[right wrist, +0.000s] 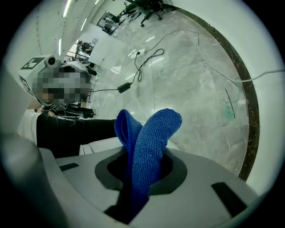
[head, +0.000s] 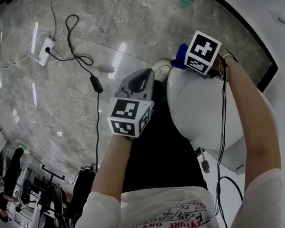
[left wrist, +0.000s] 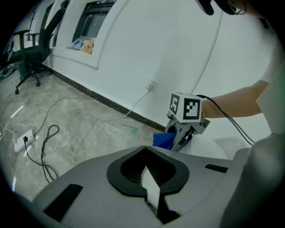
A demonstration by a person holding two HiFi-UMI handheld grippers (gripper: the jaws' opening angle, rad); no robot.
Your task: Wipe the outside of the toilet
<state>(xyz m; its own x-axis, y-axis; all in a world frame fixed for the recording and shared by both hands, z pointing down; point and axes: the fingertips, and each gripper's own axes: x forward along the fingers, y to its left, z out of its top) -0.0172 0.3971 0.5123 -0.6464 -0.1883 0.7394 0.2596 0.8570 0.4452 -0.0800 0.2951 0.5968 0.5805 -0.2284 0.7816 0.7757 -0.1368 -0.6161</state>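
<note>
Left gripper [head: 147, 77]: jaws together and nothing between them, confirmed in its own view [left wrist: 149, 182]. It is held over the person's lap, just beside the toilet's left flank and not touching it. It looks idle.

Floor to its left: grey marble tiles [head: 23, 96], a white power strip [head: 45, 49] and a black cable [head: 93, 83]. None of these bear on the task.

White ceramic toilet with closed lid [head: 201, 106]: right of centre, between the person's knee and the white wall.

Right gripper [head: 190, 63]: jaws clamped on a folded blue microfibre cloth [head: 179, 58], at the far end of the lid. The cloth appears to rest on the rim there, but contact is not certain.

Progress (judgement):
- Wiping is set up or under way at the far end of the top.
- No streaks or damp patches show, so I cannot tell which surfaces are already done.
- The near lid, both flanks and the base probably remain.

View comparison:
- Head view: the only one showing the whole toilet and where both grippers sit against it.
- Left gripper view: shows the right gripper side-on [left wrist: 177, 141], with the cloth [left wrist: 162, 140] low against the white toilet top [left wrist: 227, 147]. Also shows a wall socket [left wrist: 152, 83].
- Right gripper view: shows the grip itself, with the cloth [right wrist: 149, 142] doubled and standing up out of the closed jaws. Most of the toilet is outside this view.
</note>
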